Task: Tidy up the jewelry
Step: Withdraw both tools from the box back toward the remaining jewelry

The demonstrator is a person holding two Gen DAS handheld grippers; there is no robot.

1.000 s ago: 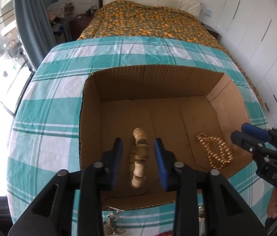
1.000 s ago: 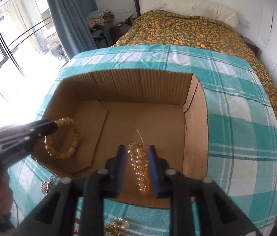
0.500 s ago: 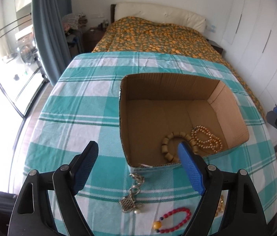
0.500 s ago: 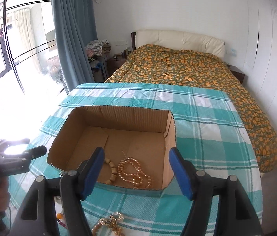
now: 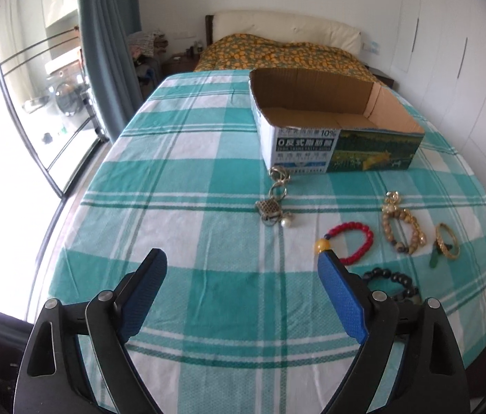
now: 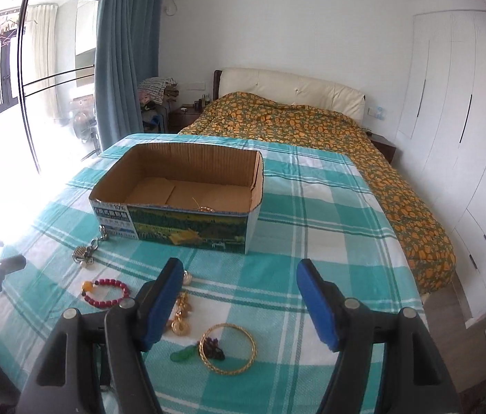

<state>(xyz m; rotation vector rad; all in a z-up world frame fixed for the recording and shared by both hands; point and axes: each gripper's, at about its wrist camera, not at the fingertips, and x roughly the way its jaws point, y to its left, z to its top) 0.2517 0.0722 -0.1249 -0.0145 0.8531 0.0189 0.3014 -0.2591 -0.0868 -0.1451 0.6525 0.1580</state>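
On the desk (image 5: pixel 187 179) near the box (image 6: pixel 187 227), we see five pieces unsorted; both grippers (image 5: pixel 243 276) (image 6: pixel 239 296) stand wide, empty.

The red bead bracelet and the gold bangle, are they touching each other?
Apart. In the left wrist view the red bead bracelet lies well left of the gold bangle, with a tan bead bracelet and bare tablecloth between them.

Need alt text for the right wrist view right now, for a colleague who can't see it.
The right gripper hangs open and empty above a gold bangle on the teal checked tablecloth. A red bead bracelet lies left; the open cardboard box sits beyond.
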